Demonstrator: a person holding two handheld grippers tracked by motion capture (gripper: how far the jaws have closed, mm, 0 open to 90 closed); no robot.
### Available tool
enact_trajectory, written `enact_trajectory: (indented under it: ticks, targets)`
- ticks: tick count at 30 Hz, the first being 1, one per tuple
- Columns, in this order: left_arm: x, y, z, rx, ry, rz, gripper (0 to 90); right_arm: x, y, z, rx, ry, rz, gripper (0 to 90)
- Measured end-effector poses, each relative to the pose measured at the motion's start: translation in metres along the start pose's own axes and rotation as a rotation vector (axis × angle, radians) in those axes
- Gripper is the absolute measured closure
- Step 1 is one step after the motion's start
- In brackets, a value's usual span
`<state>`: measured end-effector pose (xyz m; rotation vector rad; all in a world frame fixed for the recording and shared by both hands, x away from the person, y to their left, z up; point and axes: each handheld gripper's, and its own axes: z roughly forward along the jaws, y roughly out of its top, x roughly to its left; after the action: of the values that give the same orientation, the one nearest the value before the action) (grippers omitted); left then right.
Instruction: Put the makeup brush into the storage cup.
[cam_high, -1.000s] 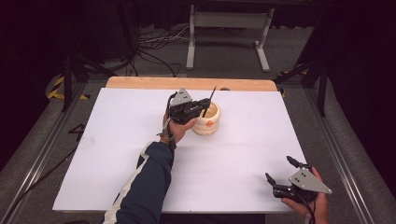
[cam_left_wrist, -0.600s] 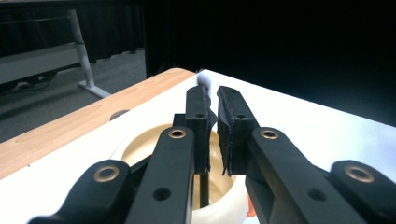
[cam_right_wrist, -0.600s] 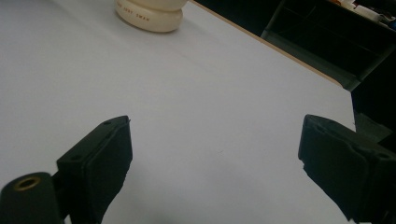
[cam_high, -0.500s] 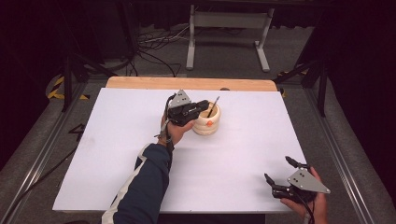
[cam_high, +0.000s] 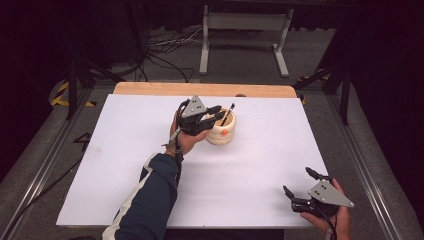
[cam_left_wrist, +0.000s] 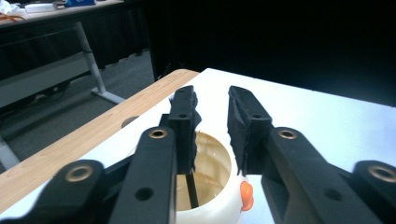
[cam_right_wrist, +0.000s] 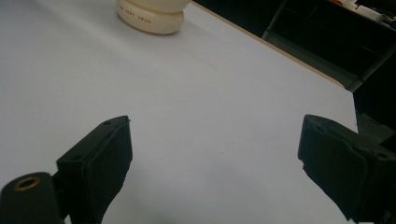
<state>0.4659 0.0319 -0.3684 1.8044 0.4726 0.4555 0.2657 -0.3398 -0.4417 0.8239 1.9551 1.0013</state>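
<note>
Centrally, toward the far half of the white table top (cam_high: 125, 165), stands a cream ceramic cup (cam_high: 221, 133) with an orange mark on its side; a thin black stick (cam_high: 227, 114) leans inside it, its upper end rising above the rim toward the right. The left gripper (cam_high: 216, 113) hovers at the cup's mouth, its jaws pointing rightward across the opening. In the left gripper view the two black jaws stand slightly apart with a clear gap between them, gripping nothing, and the stick (cam_left_wrist: 192, 189) shows below them inside the cup (cam_left_wrist: 219, 196). The left forearm, in a dark sleeve with a white stripe, extends diagonally from the near edge up to the cup. The right gripper (cam_high: 300, 189) is held low at the near right corner of the table, well apart from the cup, its jaws spread wide and empty.
</note>
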Motion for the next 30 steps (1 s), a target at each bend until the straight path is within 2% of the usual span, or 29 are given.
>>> enact_trajectory:
  ticks: [2, 6, 7, 8, 10, 13, 14, 16, 17, 22, 23, 25, 26, 30]
  targets:
    - [-0.001, 0.001, -0.002, 0.000, -0.011, 0.006, 68.8, 0.000, 0.000, 0.000, -0.003, -0.001, 0.003, 11.1]
    - [-0.002, 0.004, -0.003, 0.017, 0.001, 0.032, 60.5, -0.001, 0.000, -0.001, -0.004, -0.003, 0.006, 11.1]
    - [-0.003, 0.005, -0.003, 0.021, 0.018, 0.035, 58.7, -0.001, 0.000, -0.001, -0.003, -0.003, 0.006, 11.1]
    - [-0.003, 0.005, -0.004, 0.026, 0.016, 0.033, 56.6, -0.001, 0.000, 0.000, -0.002, -0.003, 0.004, 11.0]
    - [-0.003, 0.006, -0.006, 0.018, 0.046, 0.029, 48.7, 0.000, 0.000, 0.000, 0.001, -0.001, 0.003, 11.0]
    - [-0.002, 0.007, -0.008, 0.011, 0.049, 0.019, 42.1, 0.000, 0.000, 0.000, 0.001, -0.002, 0.002, 11.1]
    - [-0.002, 0.007, -0.009, 0.018, 0.065, 0.024, 35.2, 0.000, 0.000, 0.000, 0.002, 0.001, -0.002, 11.0]
    - [-0.002, 0.006, -0.009, 0.036, 0.090, 0.030, 33.5, 0.000, 0.000, 0.000, 0.003, 0.001, -0.004, 11.1]
    - [-0.002, 0.006, -0.010, 0.034, 0.085, 0.016, 30.3, 0.001, 0.000, 0.001, 0.004, 0.002, -0.005, 11.1]
    - [0.000, 0.004, -0.013, 0.030, 0.103, 0.005, 21.8, 0.000, 0.001, -0.001, -0.008, -0.004, -0.003, 11.1]
    - [0.000, 0.003, -0.013, 0.035, 0.110, -0.001, 17.7, 0.000, 0.001, -0.001, -0.009, -0.006, 0.001, 11.1]
    - [0.000, 0.002, -0.012, 0.042, 0.119, 0.002, 11.1, 0.000, 0.000, 0.000, -0.002, -0.002, -0.001, 11.1]
    - [-0.002, 0.001, -0.012, 0.062, 0.139, 0.021, 7.9, 0.000, 0.000, 0.000, 0.000, 0.000, -0.003, 11.1]
    - [-0.003, 0.000, -0.016, 0.064, 0.140, 0.031, 2.5, 0.001, 0.000, 0.001, 0.000, 0.001, -0.002, 11.0]
